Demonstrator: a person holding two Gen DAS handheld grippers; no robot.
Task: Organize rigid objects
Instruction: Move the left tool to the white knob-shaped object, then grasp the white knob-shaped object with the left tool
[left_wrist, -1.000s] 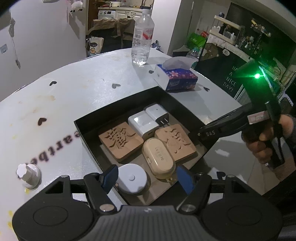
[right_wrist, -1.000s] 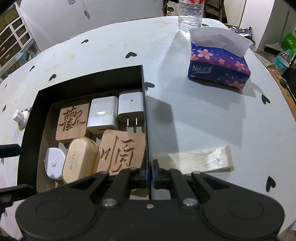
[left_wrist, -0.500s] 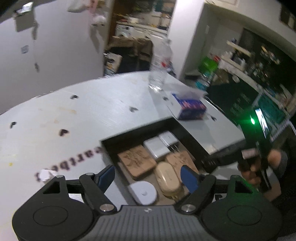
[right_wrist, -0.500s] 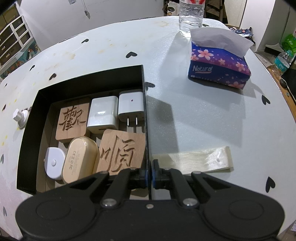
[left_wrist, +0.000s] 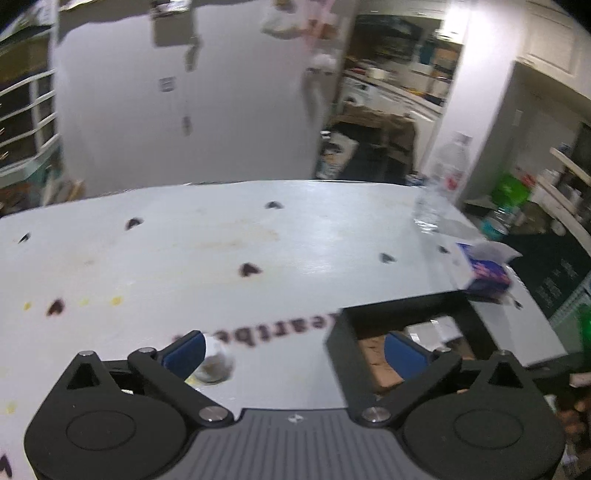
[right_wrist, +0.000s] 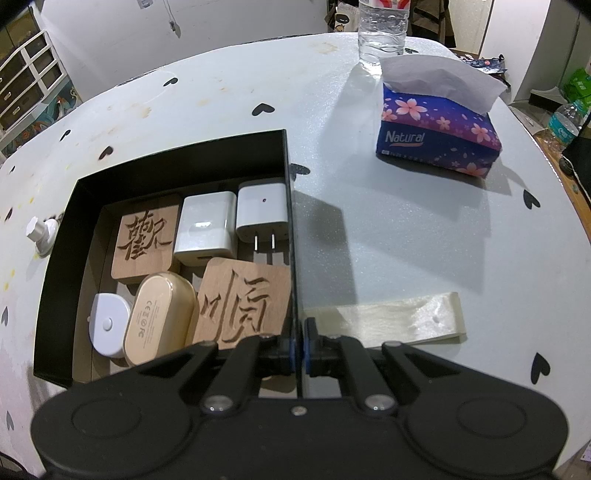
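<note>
Right gripper (right_wrist: 298, 345): jaws pinched tight on the thin right wall of the black rectangular box (right_wrist: 173, 157), low at the near end. Left gripper (left_wrist: 293, 352): jaws spread wide, have just been opening, nothing between them; blue pads (left_wrist: 184, 350) over bare table, the box's left corner just under the right finger.

Inside the box: two carved wooden square tiles (right_wrist: 144, 238) (right_wrist: 242, 301), one at back left, one at front right against the pinched wall; two white plug chargers (right_wrist: 205, 230) (right_wrist: 261, 212) side by side at the back; beige oval case (right_wrist: 159, 319) and white round puck (right_wrist: 105, 326) at front left.

Box sits on the pale grey heart-print table (right_wrist: 388, 221). Small white knob (right_wrist: 38, 232) just left of the box. Cream flat strip (right_wrist: 399, 319) right of the gripper. Purple floral tissue box (right_wrist: 437, 136) and clear water bottle (right_wrist: 382, 31) farther back. Left view is motion-blurred.
</note>
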